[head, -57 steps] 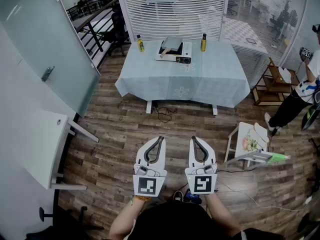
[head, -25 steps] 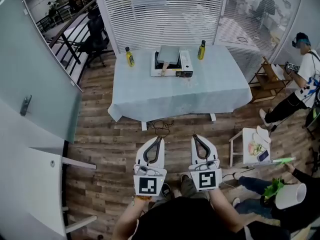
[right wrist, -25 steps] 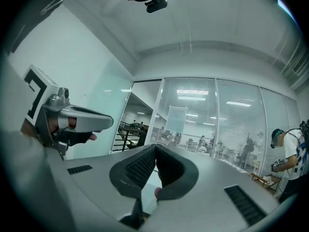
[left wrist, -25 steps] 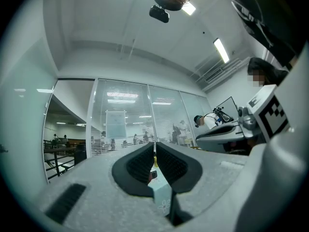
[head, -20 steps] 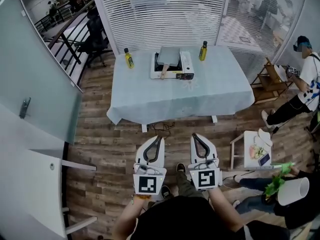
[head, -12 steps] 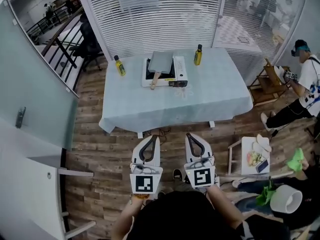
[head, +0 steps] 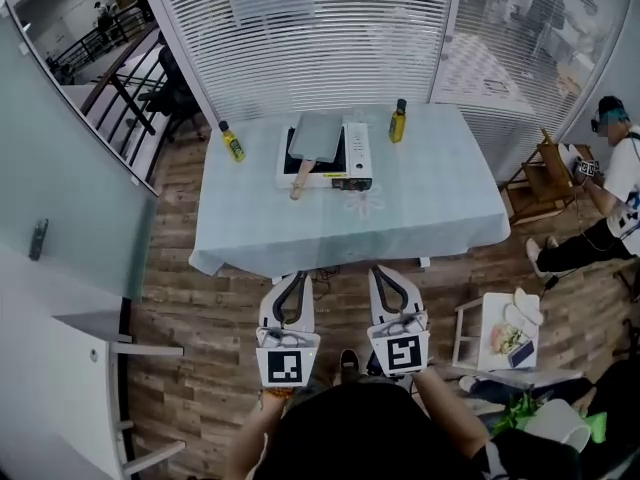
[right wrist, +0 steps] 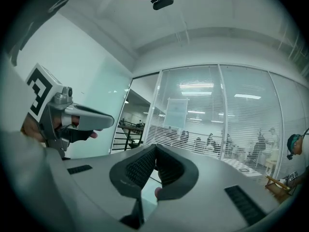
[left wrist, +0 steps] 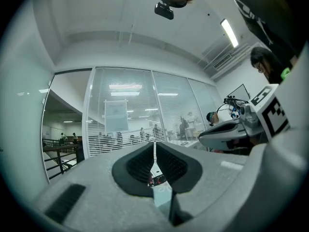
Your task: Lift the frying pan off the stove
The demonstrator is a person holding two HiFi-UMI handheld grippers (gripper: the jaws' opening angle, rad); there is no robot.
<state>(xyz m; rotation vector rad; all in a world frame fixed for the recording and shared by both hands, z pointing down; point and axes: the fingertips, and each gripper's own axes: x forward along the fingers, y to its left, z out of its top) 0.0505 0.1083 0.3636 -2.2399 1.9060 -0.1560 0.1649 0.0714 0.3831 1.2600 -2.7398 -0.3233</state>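
Note:
A square grey frying pan [head: 318,135] with a wooden handle [head: 300,182] sits on a white portable stove [head: 352,158] at the far side of a table [head: 430,208] covered in a pale cloth. My left gripper [head: 298,277] and right gripper [head: 378,270] are held side by side over the wooden floor, just short of the table's near edge, both pointing at it. Both are shut and hold nothing. In the left gripper view the left gripper [left wrist: 154,147] has its jaws together, and so has the right gripper [right wrist: 155,151] in the right gripper view.
A yellow bottle [head: 232,143] stands left of the stove and a darker bottle [head: 398,121] right of it. A person [head: 612,193] is at the far right. A small white stool [head: 505,330] with objects stands at the right, a white desk [head: 70,368] at the left.
The table with the stove has come closer and lower in the head view as both grippers travelled toward it together. Both jaws stayed shut.

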